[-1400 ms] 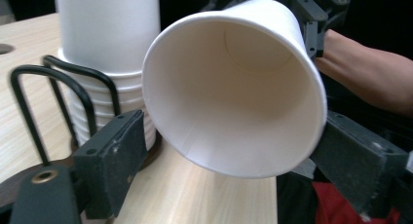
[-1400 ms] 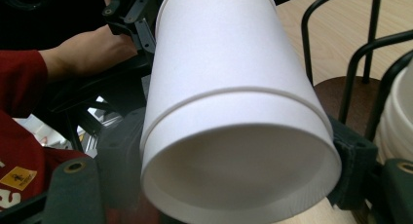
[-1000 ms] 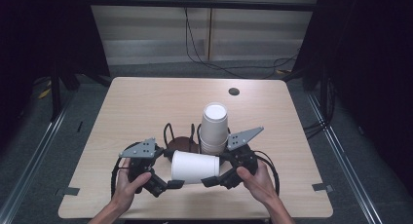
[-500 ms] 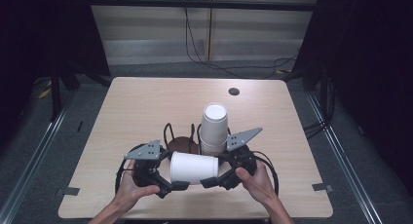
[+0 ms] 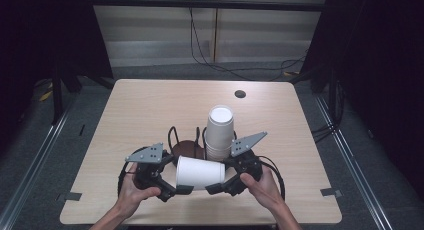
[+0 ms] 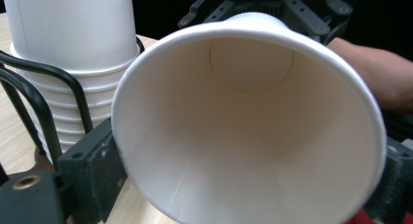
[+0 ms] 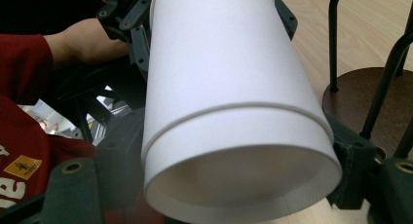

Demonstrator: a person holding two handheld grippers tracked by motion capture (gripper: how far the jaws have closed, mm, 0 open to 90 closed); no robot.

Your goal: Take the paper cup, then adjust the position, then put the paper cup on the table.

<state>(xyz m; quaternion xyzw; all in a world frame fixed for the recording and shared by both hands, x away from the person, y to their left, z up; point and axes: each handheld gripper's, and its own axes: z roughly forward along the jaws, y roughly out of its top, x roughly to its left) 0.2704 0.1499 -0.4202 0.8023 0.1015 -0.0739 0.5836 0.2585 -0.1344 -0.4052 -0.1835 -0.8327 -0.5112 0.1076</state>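
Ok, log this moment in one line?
left gripper: jaws just closing on rim end of paper cup | right gripper: shut on cup base | cup: sideways above table | cup stack: upright in wire holder

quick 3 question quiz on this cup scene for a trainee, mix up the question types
1. True or false: the paper cup between the two tongs lies on its side.
2. What stands just behind it? A) a stack of cups B) a bottle C) a bowl
3. Fill in: the left tongs are at the cup's ___ end, the right tongs at its base.

Key
1. True: it is held level above the table.
2. A
3. Open, or rim: the left gripper view looks into the cup's mouth, with the jaws on both sides of the rim.
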